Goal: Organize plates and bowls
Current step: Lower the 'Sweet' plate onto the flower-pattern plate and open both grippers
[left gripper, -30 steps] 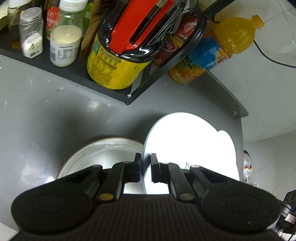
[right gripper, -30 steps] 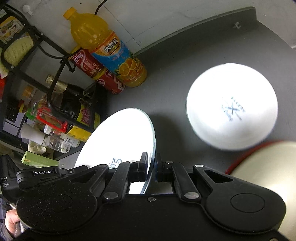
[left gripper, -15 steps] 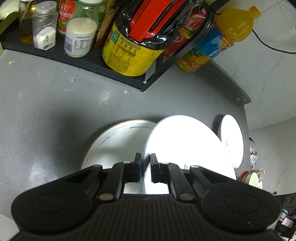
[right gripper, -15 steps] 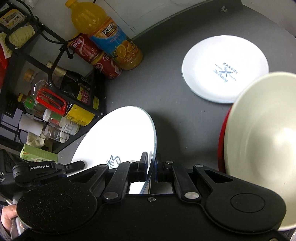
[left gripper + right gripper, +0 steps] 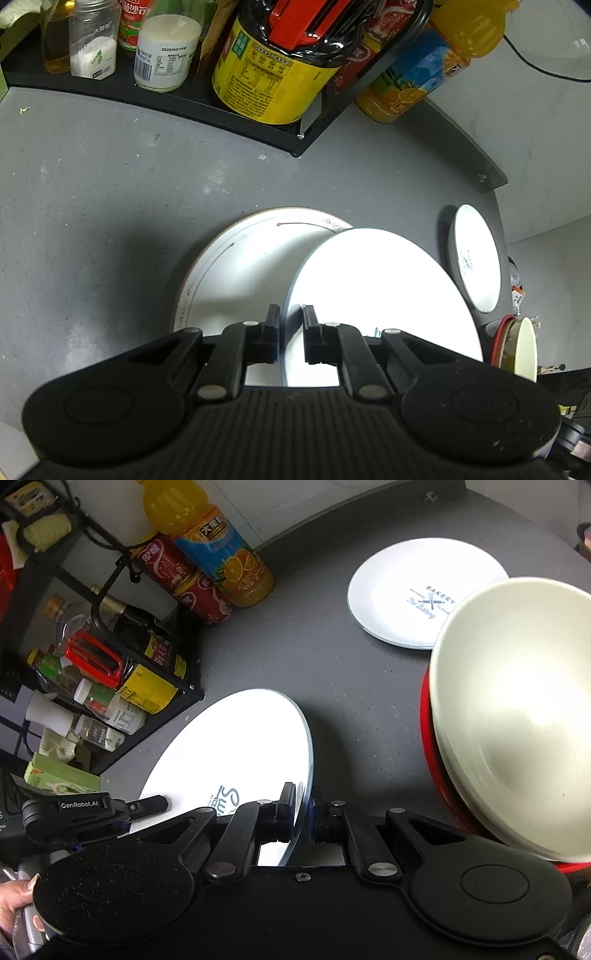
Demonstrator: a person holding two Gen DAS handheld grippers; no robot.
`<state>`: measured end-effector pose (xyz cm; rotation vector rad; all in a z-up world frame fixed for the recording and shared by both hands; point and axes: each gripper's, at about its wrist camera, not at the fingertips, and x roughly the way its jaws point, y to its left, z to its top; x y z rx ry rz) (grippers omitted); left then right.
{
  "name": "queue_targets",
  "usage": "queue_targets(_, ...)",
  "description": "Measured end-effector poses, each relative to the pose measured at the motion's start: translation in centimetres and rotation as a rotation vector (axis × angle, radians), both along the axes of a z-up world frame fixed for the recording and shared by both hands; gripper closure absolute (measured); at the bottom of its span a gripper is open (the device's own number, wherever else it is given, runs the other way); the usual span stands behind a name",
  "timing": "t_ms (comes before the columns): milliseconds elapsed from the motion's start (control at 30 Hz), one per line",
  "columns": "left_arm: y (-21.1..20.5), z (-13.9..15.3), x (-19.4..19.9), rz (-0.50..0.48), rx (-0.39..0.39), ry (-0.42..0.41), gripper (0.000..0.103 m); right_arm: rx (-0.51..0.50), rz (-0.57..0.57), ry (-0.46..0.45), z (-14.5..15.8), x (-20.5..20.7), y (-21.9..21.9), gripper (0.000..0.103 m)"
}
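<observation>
In the left wrist view, your left tongs (image 5: 290, 334) sit astride the near rim of a glossy white round plate (image 5: 380, 295); their jaws are opening, with a sliver of gap showing between the right pad and the plate's face, so the rim is between them rather than firmly pinched. That plate tilts over a larger white ceramic plate with a thin brown line pattern (image 5: 240, 266), which lies flat on the dark grey tabletop (image 5: 110, 184). Farther right, a small white plate with blue print (image 5: 476, 258) rests near the tabletop's edge, and a cream bowl nested in a red bowl (image 5: 517, 343) shows at the frame's right side. A black wire rack of bottles and jars (image 5: 229, 92) stands behind, with an orange juice bottle (image 5: 424, 74) just beside it. In the right wrist view, your right tongs (image 5: 303, 816) are pressed together, pinching the opposite rim of the same glossy white plate (image 5: 236, 746), held tilted above the tabletop (image 5: 351, 701). Your left tongs (image 5: 155, 805) reach in at that plate's far rim. The printed small plate (image 5: 417, 590) lies flat beyond, partly hidden by the cream bowl (image 5: 517, 720) stacked in its red bowl (image 5: 430, 720).
</observation>
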<state>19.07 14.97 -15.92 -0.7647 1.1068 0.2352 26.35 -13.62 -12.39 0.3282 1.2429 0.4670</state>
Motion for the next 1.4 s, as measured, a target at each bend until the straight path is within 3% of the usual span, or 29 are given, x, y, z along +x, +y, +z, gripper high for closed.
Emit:
queue_targets(300,1.1,-1.0,-1.0,0.026,0.017,0.029,0.091,-0.036,0.047,-0.015,-0.6,-0.4,1.8,0.095)
queue_targets(633,1.2,-2.1,-1.1,-0.001,0.093,0.080,0.087,-0.065,0.057,-0.019,-1.4,-1.0,3.2,0.097)
queue_targets(900,1.6,0.4,-0.6,-0.041,0.169,0.079,0.087,-0.067,0.048,-0.030,-1.2,-1.2,3.2,0.098)
queue_targets(967,1.8,1.2,-0.6,-0.042,0.189,0.072,0.084,-0.073,0.046,-0.030,-1.3,-1.2,3.2,0.097)
queue_targets(1133,2.1,1.6,-1.5,-0.037,0.244,0.069,0.059,-0.087,0.053,-0.040,-1.5,-1.2,3.6,0.095)
queue_targets(1400,2.5,-1.2,-2.6,-0.008,0.198,0.104,0.058,-0.123,0.081,-0.028,-2.5,-1.4,5.0,0.091)
